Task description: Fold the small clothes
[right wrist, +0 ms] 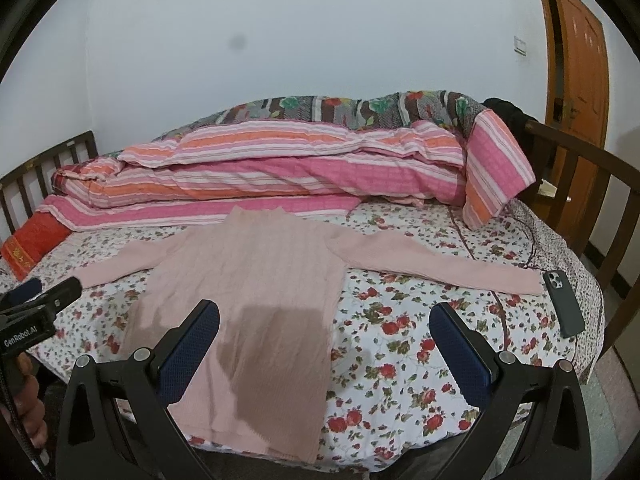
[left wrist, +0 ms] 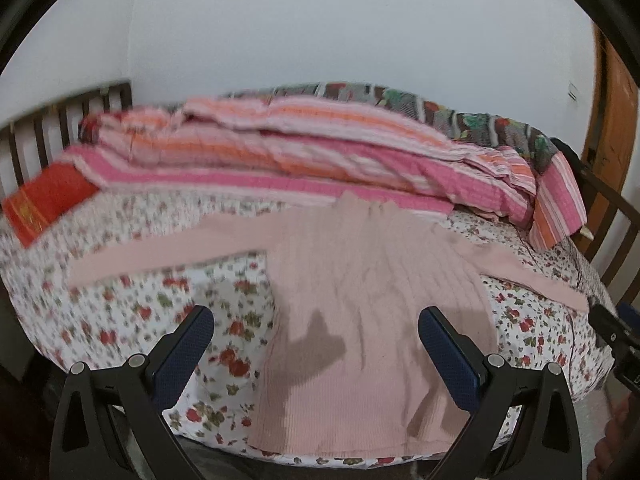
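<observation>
Sweater (right wrist: 248, 280): one, flat on bed (right wrist: 400, 320) | phone (right wrist: 564, 304): one | both grippers' jaws wide apart, empty

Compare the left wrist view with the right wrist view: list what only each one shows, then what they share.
Only the left wrist view: the left gripper seen head-on, open above the pink sweater, whose lower body lies between its fingers.

Only the right wrist view: the dark phone lying on the sheet near the sweater's cuff, the wall switch, and the right gripper open over the sweater's hem edge.

Both: the sweater spread flat with sleeves out on the floral sheet, the striped quilt, the red pillow, the wooden door.
</observation>
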Demonstrator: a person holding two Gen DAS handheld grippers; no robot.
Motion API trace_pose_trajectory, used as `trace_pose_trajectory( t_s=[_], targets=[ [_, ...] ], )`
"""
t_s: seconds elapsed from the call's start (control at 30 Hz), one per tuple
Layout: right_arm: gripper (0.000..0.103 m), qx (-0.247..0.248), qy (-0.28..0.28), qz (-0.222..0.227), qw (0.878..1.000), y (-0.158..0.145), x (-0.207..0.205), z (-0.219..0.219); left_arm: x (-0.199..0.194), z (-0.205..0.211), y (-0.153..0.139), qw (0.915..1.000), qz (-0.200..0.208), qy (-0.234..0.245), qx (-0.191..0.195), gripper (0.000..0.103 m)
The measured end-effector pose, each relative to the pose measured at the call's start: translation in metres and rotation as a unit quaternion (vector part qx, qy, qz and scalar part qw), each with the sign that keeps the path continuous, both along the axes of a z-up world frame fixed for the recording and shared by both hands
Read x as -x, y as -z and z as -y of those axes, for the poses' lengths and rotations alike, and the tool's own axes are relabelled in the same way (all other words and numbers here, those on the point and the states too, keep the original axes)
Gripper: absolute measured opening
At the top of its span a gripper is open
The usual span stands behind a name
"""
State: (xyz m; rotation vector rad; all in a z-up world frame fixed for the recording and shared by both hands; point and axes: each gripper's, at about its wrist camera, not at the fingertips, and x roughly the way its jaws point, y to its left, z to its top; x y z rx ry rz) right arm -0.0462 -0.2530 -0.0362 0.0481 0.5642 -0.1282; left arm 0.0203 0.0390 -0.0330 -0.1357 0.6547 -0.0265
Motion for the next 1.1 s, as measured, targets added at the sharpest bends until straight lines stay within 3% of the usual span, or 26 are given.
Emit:
trace_pose_trajectory(
  t_s=[0.2,0.33,0.5,0.6,0.83,1.0,1.1],
  targets=[
    [0.103,0.009,0.004,-0.004,1.000,0.034,-0.021,0.010,-0.032,-0.058,0.048,0.9975,-0.027,-0.042,0.050,0.101],
    [0.103,0.020,0.008,-0.016,1.000,0.062,-0.044,0.015,-0.049,-0.109,0.077,0.9927,-0.021,-0.102,0.061,0.101],
    [0.103,-0.026,-0.026,-0.061,0.997,0.093,-0.088,0.024,-0.074,-0.178,0.109,0.9817,-0.039,-0.163,0.091,0.096],
    [0.103,-0.039,-0.046,-0.065,0.996,0.104,-0.109,0.021,-0.083,-0.221,0.129,0.9682,-0.038,-0.197,0.149,0.077],
    [0.102,-0.062,-0.067,-0.061,0.994,0.113,-0.154,0.004,-0.111,-0.299,0.157,0.9403,-0.013,-0.265,0.214,0.063],
    [0.099,-0.079,-0.085,-0.069,0.991,0.111,-0.190,-0.010,-0.128,-0.327,0.161,0.9268,0.004,-0.299,0.227,0.055],
    [0.099,-0.072,-0.086,-0.068,0.991,0.112,-0.209,-0.014,-0.139,-0.334,0.156,0.9275,0.005,-0.322,0.189,0.034]
  ],
)
